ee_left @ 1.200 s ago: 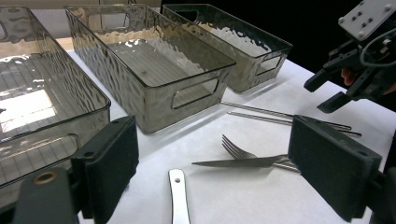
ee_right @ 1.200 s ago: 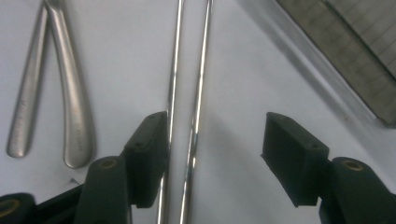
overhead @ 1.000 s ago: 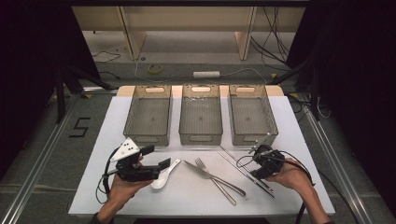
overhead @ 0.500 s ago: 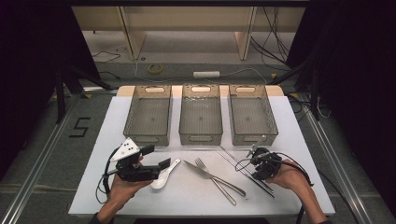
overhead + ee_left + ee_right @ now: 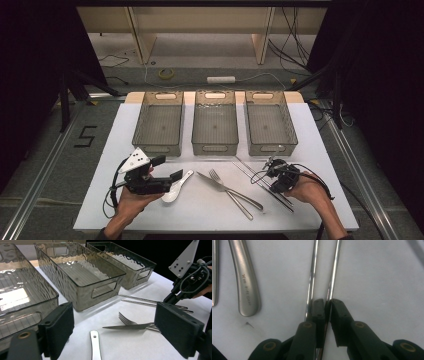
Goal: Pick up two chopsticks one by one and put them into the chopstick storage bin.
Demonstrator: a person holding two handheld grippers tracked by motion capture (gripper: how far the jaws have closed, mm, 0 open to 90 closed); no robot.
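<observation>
White table top (image 5: 320, 150) carries everything. 3 smoked clear plastic bins sit in a row along the far edge: left bin (image 5: 159, 121), middle bin (image 5: 215, 120), right bin (image 5: 270, 120), all w/ nothing inside as far as the high view shows.

Left gripper (image 5: 170, 176) is near the front-left corner, held in the person's left hand (image 5: 131, 202), grey 3-cornered plate on top. Its jaws stand wide apart, holding nothing; in the left gripper view the 2 black pads (image 5: 58, 326) frame the cutlery w/o touching it. White spoon (image 5: 176, 188) lies just beside the jaw tips; its handle end shows between the pads in the left gripper view.

Right gripper (image 5: 272, 175) is toward the front-right corner, in the right hand (image 5: 311, 192), tilted down onto the table. Its jaws are pinched nearly together around 1 of 2 thin metal chopsticks (image 5: 331, 280); the rod sits in the slit between the pads. The 2nd chopstick (image 5: 311, 277) runs just outside the left pad, touching or nearly so, can't tell which. Both rods lie flat on the table, roughly parallel, running diagonally from the right bin's front toward the front edge.

Fork (image 5: 225, 187) and knife (image 5: 230, 189) lie crossed in the front-centre, btw. the 2 grippers. A rounded steel handle end (image 5: 245, 287) shows left of the chopsticks in the right gripper view.
</observation>
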